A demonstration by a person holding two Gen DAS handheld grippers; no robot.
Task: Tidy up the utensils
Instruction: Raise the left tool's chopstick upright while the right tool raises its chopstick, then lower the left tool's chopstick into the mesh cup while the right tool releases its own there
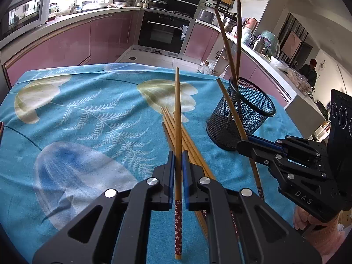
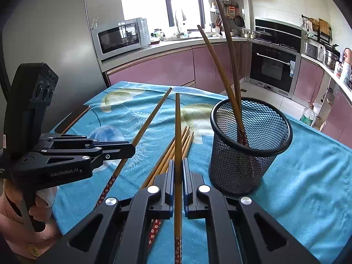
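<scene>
Chopsticks are split three ways: two stand in the black mesh holder (image 2: 248, 145), a loose bundle (image 1: 187, 145) lies flat on the bench's blue floral cloth (image 1: 77, 110), and one is in each tool. Left tongs (image 1: 178, 171) are closed narrow on a single chopstick (image 1: 178, 121), gripped a little above its red patterned handle end, long axis running 6 to 12 o'clock in the left wrist view, tip pointing away. Right tongs (image 2: 178, 180) are likewise closed narrow on their own chopstick (image 2: 178, 132), same 6-to-12 axis in the right wrist view. Key relation: the holder sits at about 1 o'clock from the right tongs, just beside them; from the left tongs it lies at about 2 o'clock, with the right tool between. Judgement: right hand is nearer and better placed to drop first; its stick lies near level and would need tipping upright, patterned end down to match the two already in the holder. Those two lean toward 11–12 o'clock and may foul an entry from that side. Hard to make out: count of sticks in the bundle (overlapped by both held sticks and the tongs), and the handle ends, partly hidden under the tool bodies. A dark flat object (image 2: 72, 118) at the bench's far left edge cannot be identified.
</scene>
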